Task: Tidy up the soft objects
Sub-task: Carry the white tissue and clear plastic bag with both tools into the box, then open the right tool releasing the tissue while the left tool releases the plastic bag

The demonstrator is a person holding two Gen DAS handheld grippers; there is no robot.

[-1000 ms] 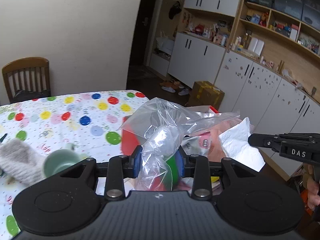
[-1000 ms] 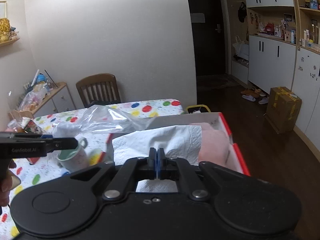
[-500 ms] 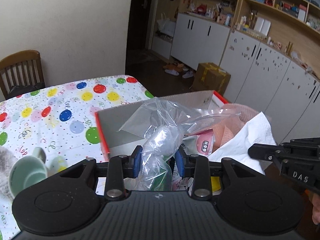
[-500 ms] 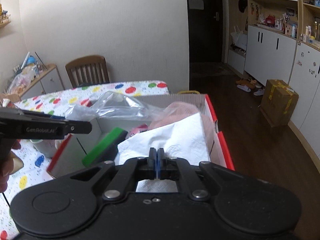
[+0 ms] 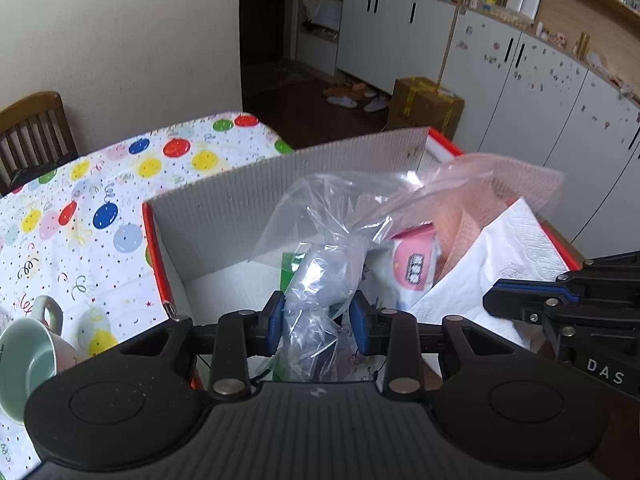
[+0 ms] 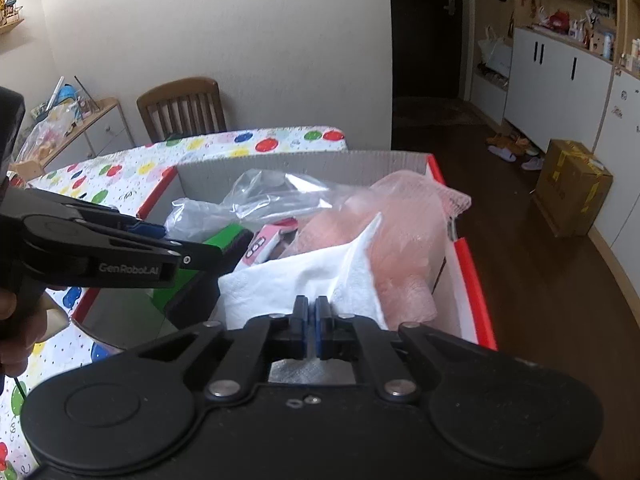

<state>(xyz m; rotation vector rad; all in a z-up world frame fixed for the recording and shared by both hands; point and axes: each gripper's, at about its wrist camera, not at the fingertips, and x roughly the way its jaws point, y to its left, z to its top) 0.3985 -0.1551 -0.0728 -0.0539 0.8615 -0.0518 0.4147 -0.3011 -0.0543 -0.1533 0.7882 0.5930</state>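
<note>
- Your left claw (image 5: 318, 322) is part-closed on a clear bag (image 5: 320, 280); both blue pads press the crumpled plastic, and the bag's loose top fans up and to the right above the box (image 5: 256, 188).
- The bag hangs inside the box, above its open left half, where bare floor shows.
- Your right claw (image 6: 311, 314) is clamped tight on a white tissue (image 6: 288, 280); the sheet is pinched between the pads and spreads forward over the right half of the box.
- In the box, beside the tissue, lie a pink cloth (image 6: 404, 240) against the right wall, a small pink pack (image 5: 416, 260) near the middle, and a green block (image 6: 224, 240) left of it, under the bag.
- The box sits at the right edge of the dotted tabletop (image 5: 80, 216), red on its outer walls.
- A green mug (image 5: 28, 360) lies tipped on the tabletop, left of the box, apart from it.
- A wooden chair (image 6: 180, 108) stands behind the tabletop, well beyond the box.
</note>
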